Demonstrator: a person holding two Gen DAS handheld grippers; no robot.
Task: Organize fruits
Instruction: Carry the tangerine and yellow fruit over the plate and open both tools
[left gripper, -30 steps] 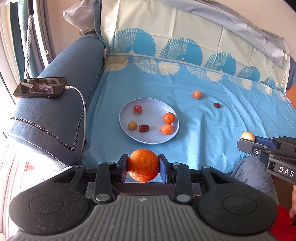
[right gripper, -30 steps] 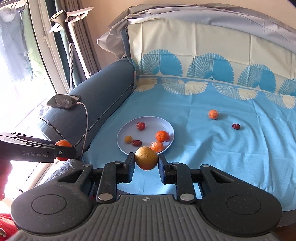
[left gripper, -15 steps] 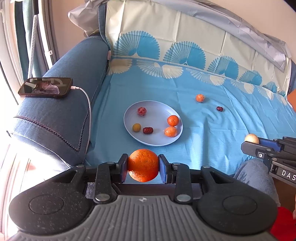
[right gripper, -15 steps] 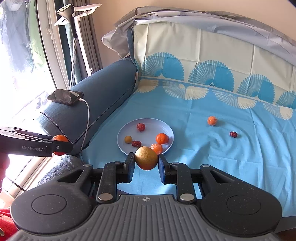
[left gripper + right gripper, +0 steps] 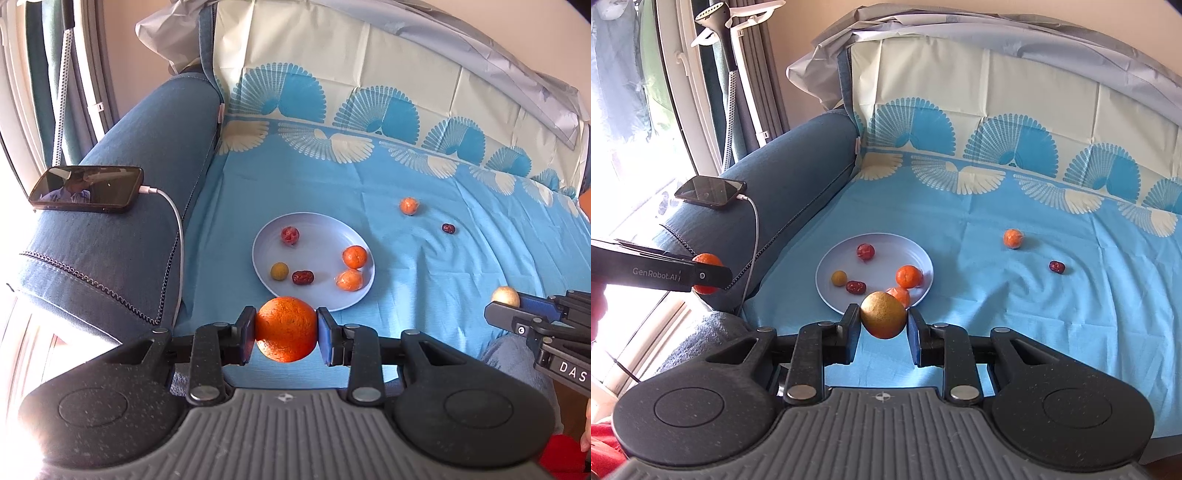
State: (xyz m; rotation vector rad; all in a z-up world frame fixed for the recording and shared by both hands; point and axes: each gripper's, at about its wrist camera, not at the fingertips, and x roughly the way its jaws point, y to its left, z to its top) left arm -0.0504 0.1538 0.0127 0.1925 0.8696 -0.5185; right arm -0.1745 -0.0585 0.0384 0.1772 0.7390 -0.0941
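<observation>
My left tool [image 5: 285, 334] pinches an orange [image 5: 286, 328] and my right tool [image 5: 882, 320] pinches a golden fruit [image 5: 882, 319], both aimed at the plate [image 5: 325, 236] for sorting.

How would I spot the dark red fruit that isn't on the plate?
Start at the round plate on the blue sheet. Look right, past a loose orange fruit. The dark red fruit lies alone beyond it, smaller and darker.

A blue sofa [image 5: 798, 155] fills the room's corner, its seat draped in a light blue sheet [image 5: 1034, 306] with fan patterns and a cream band up the backrest. A grey cover [image 5: 1015, 40] hangs over the backrest's top edge. Bright daylight floods in from the window [image 5: 624, 122] beside dark curtains [image 5: 753, 66]; the wall [image 5: 812, 33] is beige.
</observation>
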